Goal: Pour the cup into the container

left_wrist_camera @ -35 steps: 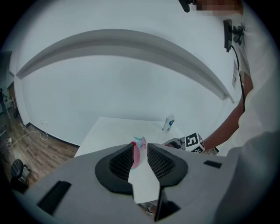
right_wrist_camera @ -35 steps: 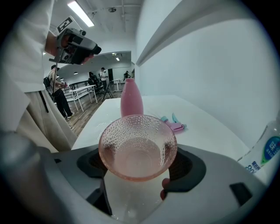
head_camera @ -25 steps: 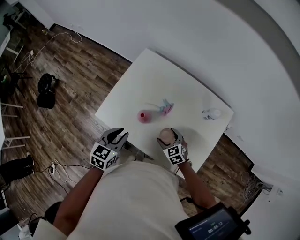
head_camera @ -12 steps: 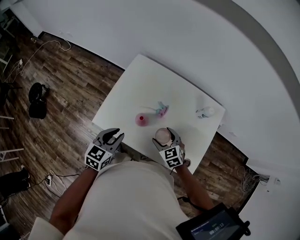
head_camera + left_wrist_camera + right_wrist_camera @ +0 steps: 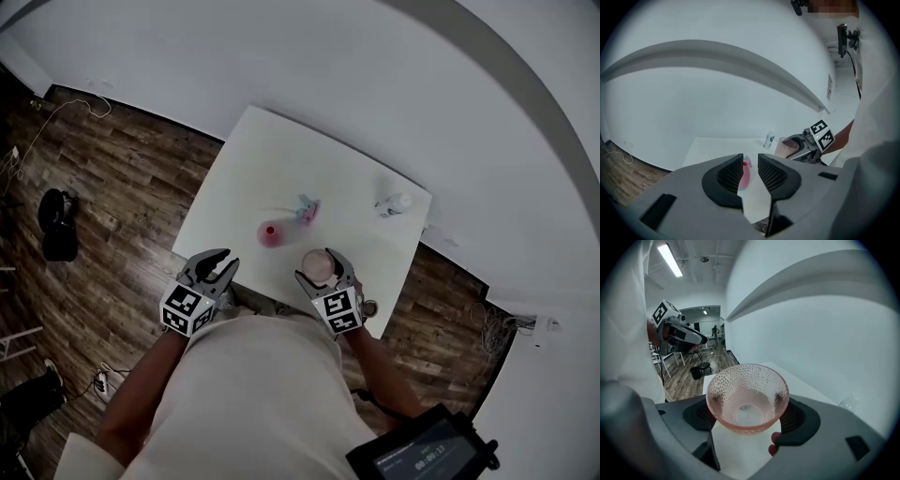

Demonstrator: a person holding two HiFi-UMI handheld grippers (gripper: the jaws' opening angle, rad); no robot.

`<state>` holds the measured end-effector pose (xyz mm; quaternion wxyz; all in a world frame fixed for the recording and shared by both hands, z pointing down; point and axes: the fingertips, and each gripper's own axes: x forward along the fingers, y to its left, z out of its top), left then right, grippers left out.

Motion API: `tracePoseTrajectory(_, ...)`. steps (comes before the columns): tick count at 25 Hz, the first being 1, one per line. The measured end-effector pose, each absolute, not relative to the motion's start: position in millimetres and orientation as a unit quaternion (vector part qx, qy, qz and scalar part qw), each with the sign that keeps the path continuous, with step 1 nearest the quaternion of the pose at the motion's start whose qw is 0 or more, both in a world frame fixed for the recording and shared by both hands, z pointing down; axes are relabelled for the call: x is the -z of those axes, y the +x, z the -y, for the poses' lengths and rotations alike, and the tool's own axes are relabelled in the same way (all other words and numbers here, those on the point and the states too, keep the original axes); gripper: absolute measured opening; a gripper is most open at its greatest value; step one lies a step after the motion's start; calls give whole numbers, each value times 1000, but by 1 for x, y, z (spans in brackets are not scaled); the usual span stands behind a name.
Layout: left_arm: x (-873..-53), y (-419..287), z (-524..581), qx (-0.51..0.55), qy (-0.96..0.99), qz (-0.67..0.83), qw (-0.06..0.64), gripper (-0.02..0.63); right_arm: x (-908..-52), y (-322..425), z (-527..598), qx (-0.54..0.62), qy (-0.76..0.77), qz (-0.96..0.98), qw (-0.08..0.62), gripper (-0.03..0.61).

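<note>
A pink dimpled cup [image 5: 747,401] sits upright between the jaws of my right gripper [image 5: 749,420], which is shut on it, its pads against the cup's sides. In the head view the cup [image 5: 319,264] and right gripper [image 5: 322,274] hang over the near edge of the white table [image 5: 281,159]. The pink container [image 5: 270,234] stands on the table just left of and beyond the cup. My left gripper [image 5: 212,267] is open and holds nothing, off the table's near left corner. Through its gap the container [image 5: 746,177] shows, with the cup [image 5: 787,147] to the right.
A small pink and light blue object [image 5: 306,208] lies just behind the container. A clear plastic bottle [image 5: 394,202] lies near the table's far right edge. Wood floor [image 5: 103,216] with cables and a dark bag [image 5: 56,225] surrounds the table on the left.
The head view has shifted, so the table sits higher and further left in the picture. Both grippers keep much the same places against the table, the cup still held.
</note>
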<state>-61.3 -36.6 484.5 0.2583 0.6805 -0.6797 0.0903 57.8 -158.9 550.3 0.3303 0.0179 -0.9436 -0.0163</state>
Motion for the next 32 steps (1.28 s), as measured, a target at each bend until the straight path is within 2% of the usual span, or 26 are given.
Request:
tracePoseTrajectory(9, -488, -57, 53, -103, 704, 654, 258, 107, -575, 70, 177, 12, 46, 936, 349, 380)
tracePoseTrajectory(21, -494, -43, 69, -134, 695, 656, 264, 107, -700, 106, 214, -19, 52, 912, 405, 382)
tracePoseTrajectory(32, -502, -28, 68, -144, 663, 678, 282, 107, -710, 85, 224, 9, 20, 929, 370, 382)
